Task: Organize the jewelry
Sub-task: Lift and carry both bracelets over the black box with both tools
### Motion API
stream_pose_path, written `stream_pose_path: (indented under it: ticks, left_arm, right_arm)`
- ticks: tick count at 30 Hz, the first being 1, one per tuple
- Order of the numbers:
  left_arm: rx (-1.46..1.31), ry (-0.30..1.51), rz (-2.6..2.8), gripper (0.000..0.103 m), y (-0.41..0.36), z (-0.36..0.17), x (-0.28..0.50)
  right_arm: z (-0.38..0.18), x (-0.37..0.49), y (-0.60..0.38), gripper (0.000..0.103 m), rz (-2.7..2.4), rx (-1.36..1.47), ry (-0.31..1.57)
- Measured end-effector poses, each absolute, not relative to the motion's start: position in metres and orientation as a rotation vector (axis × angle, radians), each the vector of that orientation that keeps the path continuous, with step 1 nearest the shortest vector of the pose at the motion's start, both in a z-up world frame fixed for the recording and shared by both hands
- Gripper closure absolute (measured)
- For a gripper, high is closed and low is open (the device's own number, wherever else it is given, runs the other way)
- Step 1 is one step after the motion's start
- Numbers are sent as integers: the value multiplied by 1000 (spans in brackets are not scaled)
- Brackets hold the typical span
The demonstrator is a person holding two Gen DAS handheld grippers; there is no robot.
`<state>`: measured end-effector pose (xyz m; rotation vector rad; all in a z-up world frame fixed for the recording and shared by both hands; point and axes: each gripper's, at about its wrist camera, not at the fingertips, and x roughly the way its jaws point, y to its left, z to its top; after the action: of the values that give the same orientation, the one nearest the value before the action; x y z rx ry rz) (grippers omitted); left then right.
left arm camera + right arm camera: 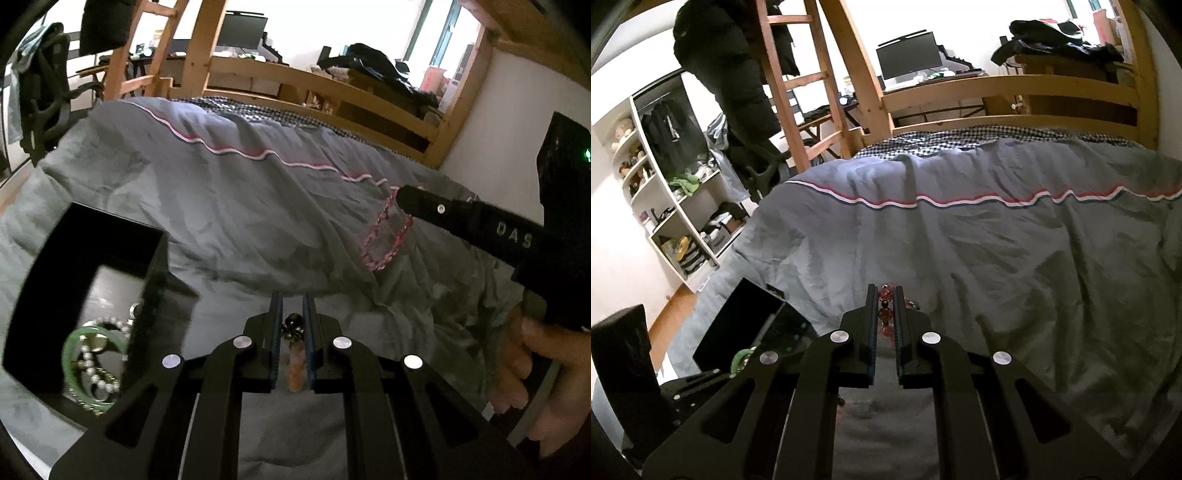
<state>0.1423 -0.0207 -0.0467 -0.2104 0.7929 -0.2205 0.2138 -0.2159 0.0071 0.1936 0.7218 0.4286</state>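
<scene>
In the left wrist view my left gripper is shut on a small piece with dark metal beads and an orange stone pendant, held above the grey duvet. The open black jewelry box sits to its left, with a green bangle and a pearl string inside. My right gripper comes in from the right, held by a hand, with a pink bead bracelet hanging from its tip. In the right wrist view that gripper is shut on the bracelet's red-pink beads; the box lies lower left.
A rumpled grey duvet with a red and white stripe covers the bed. A wooden bed frame and ladder stand behind, with a desk and monitor beyond. White shelves stand at the left.
</scene>
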Motion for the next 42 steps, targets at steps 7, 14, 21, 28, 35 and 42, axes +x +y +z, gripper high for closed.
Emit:
stream_pose_path:
  ticks: [7, 14, 21, 28, 35, 42]
  left_arm:
    - [-227, 768, -185, 93, -3, -25, 128]
    - [-246, 741, -154, 93, 16, -4, 116]
    - [-252, 723, -106, 93, 30, 10, 107]
    - [-244, 712, -46, 93, 47, 20, 99]
    - [-256, 702, 14, 93, 69, 31, 91]
    - [-286, 688, 56, 93, 94, 37, 84]
  right_arm:
    - [18, 205, -188, 94, 461, 140, 716]
    - [27, 196, -171, 94, 488, 124, 716]
    - [38, 191, -150, 94, 526, 111, 711]
    - [44, 185, -126, 94, 575, 104, 710]
    - [50, 177, -98, 94, 637, 89, 707]
    - [51, 175, -82, 94, 680, 105, 709]
